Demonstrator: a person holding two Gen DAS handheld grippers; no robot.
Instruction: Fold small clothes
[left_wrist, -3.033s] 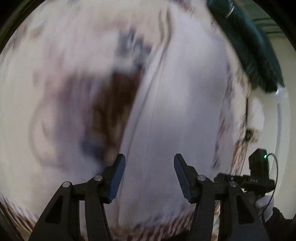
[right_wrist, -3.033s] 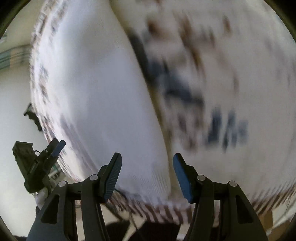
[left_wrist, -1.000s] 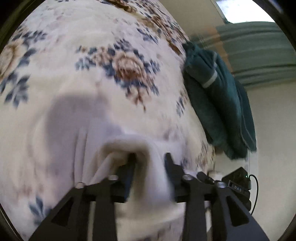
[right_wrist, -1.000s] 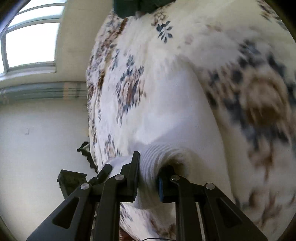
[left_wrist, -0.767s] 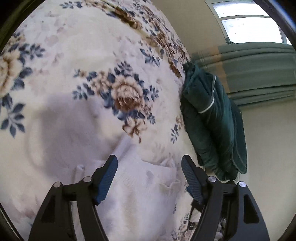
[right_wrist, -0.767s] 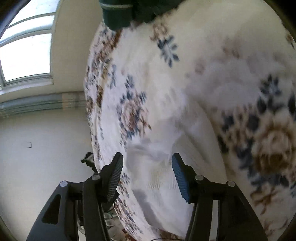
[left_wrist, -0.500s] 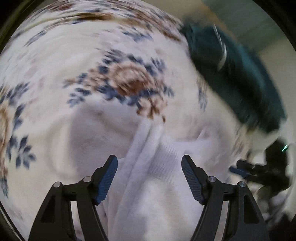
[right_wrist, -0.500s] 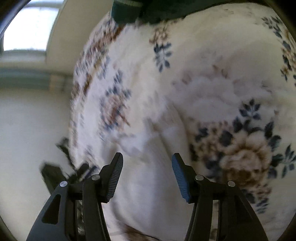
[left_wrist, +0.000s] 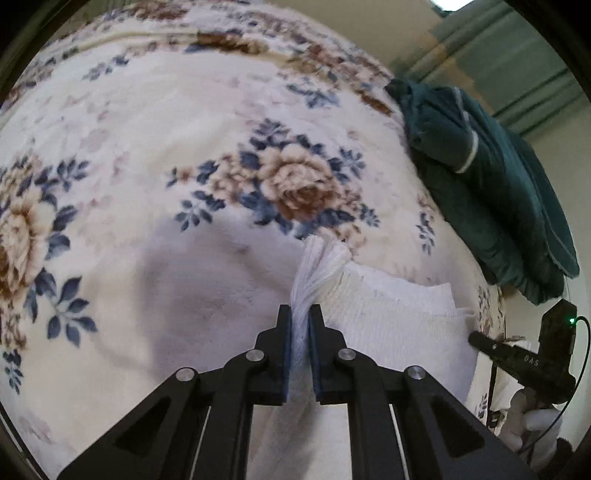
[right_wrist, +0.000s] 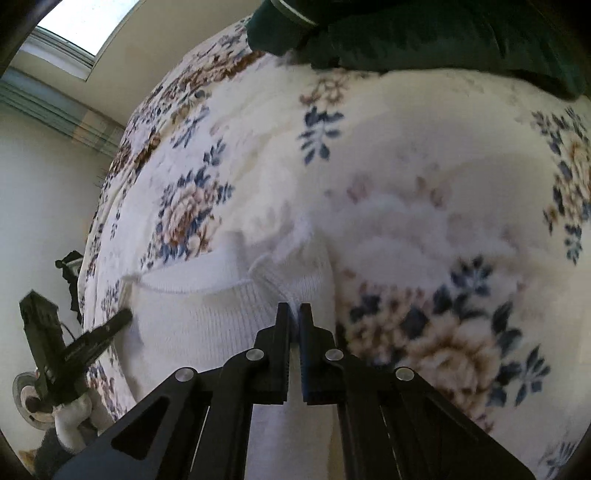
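Note:
A small white knit garment (left_wrist: 388, 325) lies flat on a cream floral blanket (left_wrist: 147, 129). My left gripper (left_wrist: 300, 314) is closing hard on the garment's left top corner, and the cloth bunches up between its pads. In the right wrist view the same white garment (right_wrist: 221, 314) spreads to the left. There my right gripper (right_wrist: 294, 308) is closing on the garment's right top edge, pinching a thin fold. Each gripper shows in the other's view: the right one (left_wrist: 517, 354) held by a white-gloved hand (left_wrist: 532, 421), the left one (right_wrist: 85, 343) at the garment's far side.
A pile of dark green clothing (left_wrist: 491, 192) lies on the blanket beyond the garment, at the top edge in the right wrist view (right_wrist: 424, 33). The blanket (right_wrist: 406, 166) drops off at its edge towards a pale wall. A window (right_wrist: 81, 22) and grey-green curtains (left_wrist: 498, 55) stand behind.
A second ago both grippers let go of the white cloth and opened wide. They have shifted over the flat garment and are now shut on its two top corners.

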